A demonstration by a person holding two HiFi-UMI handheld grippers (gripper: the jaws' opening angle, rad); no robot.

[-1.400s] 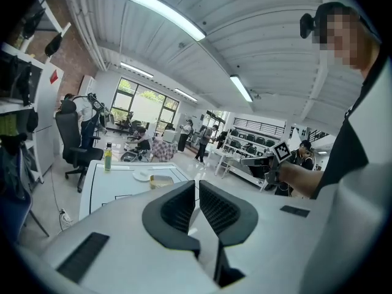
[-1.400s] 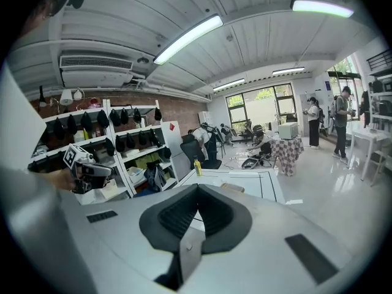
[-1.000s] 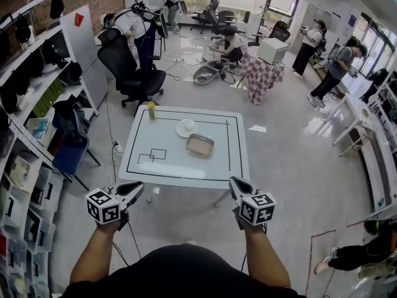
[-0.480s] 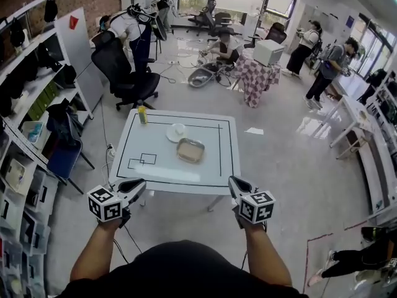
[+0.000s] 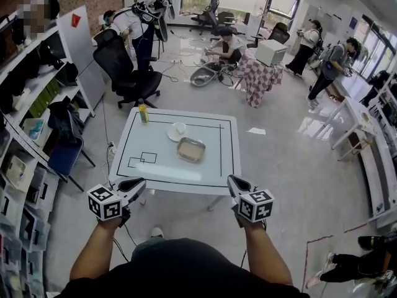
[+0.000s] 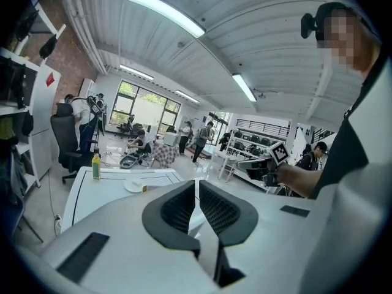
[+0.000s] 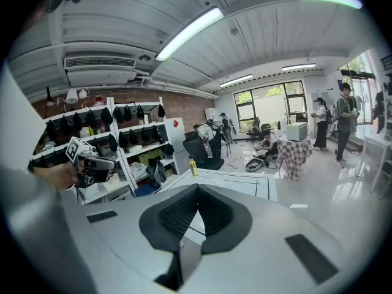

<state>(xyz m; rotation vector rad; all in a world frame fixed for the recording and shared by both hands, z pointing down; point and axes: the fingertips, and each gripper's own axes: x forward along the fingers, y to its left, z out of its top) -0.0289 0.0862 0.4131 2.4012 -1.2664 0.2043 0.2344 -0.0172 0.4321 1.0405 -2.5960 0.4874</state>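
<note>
Facing a table (image 5: 155, 143) at 12 o'clock, the left gripper (image 5: 138, 182) and right gripper (image 5: 232, 180) are held closed and empty, short of its tray (image 5: 190, 149); an approach seems in hand, with closer reach needed.

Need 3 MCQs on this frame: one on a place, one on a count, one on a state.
1. Where on the table does the bottle stand?
A. at its far left corner
B. in its middle
C. at its near right corner

2. How many loose things are on the table top?
A. one
B. three
C. five

3. How do the jaws of the right gripper stand?
A. wide apart
B. shut on the bottle
C. together, nothing between them

Key:
1 A, since the head view shows the bottle by the far left corner, next to the black line.
2 B, since only the bottle, a white plate and a tan tray lie there.
3 C, since the right gripper view shows the dark tips meeting, short of the table.
</note>
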